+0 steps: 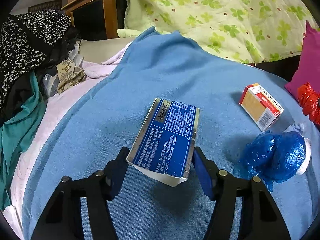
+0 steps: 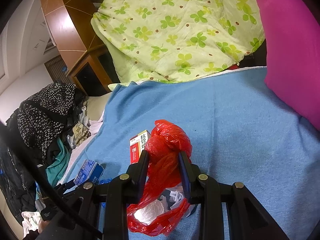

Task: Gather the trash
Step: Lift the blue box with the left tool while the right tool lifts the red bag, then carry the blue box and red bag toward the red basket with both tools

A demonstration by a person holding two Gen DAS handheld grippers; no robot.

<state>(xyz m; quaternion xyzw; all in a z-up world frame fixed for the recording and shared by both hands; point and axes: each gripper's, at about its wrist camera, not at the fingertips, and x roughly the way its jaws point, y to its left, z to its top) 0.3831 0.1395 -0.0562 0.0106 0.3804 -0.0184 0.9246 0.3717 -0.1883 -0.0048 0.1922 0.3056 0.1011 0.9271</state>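
A blue toothpaste box [image 1: 168,132] with silver edges lies on the blue blanket [image 1: 160,70], its near end tipped up. My left gripper [image 1: 160,156] is shut on that end, one pad against each long side. To the right rest a red, white and gold medicine box [image 1: 260,108] and a crumpled blue plastic wad [image 1: 278,156]. My right gripper [image 2: 164,158] is shut on the twisted neck of a red plastic bag [image 2: 166,140], whose open mouth shows white tissue [image 2: 148,212]. The medicine box [image 2: 138,146] stands just behind the bag.
A green clover quilt [image 1: 210,10] is heaped at the back, with a magenta pillow [image 2: 290,50] on the right. A pile of dark and teal clothes [image 1: 26,56] fills the left side. A wooden cabinet [image 1: 94,10] stands beyond it.
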